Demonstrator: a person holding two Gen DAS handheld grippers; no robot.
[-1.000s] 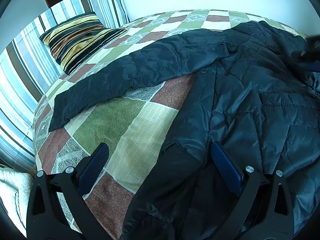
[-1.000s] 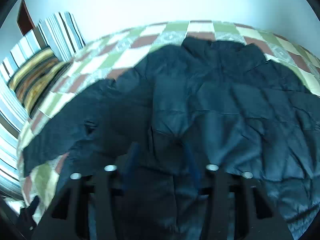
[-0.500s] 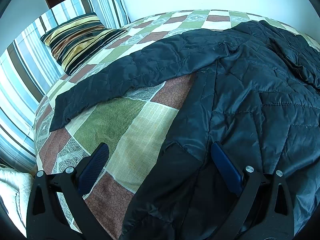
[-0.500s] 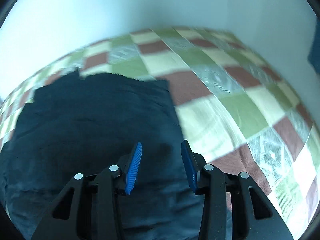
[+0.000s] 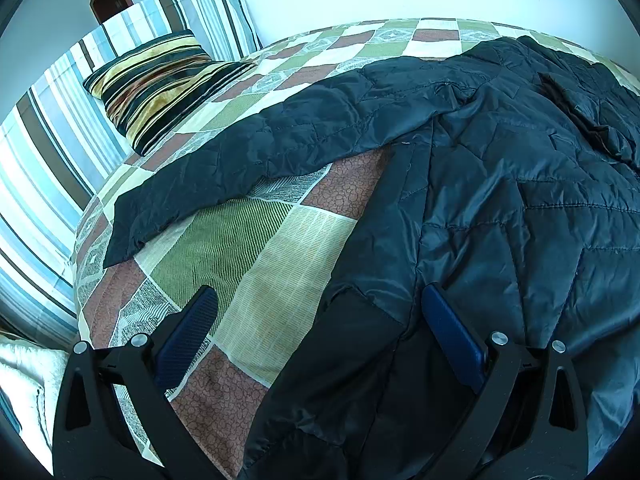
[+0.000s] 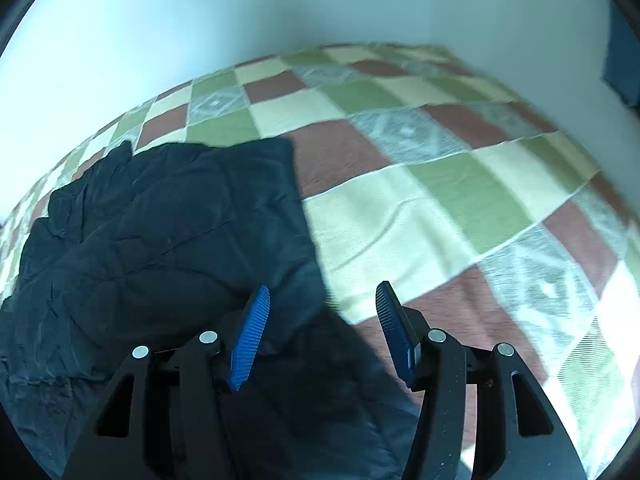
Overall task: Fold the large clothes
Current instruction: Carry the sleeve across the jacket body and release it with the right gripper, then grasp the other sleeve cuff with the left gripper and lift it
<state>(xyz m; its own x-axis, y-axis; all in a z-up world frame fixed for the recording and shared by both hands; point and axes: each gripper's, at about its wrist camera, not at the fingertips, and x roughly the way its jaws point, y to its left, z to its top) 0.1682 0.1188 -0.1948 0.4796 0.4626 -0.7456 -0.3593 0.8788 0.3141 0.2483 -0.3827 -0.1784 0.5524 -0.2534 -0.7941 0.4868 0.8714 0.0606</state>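
Left view: the left tongs [image 5: 320,328] stand spread wide at bottom centre, hovering over the hem of the jacket [image 5: 500,208], pinching nothing. The jacket lies flat on the bed [image 5: 256,264], filling the right half, one sleeve [image 5: 280,148] stretching toward the left. A pillow [image 5: 156,84] sits at upper left. Right view: the right tongs [image 6: 322,322] are spread above the jacket's edge [image 6: 168,232], at lower left.
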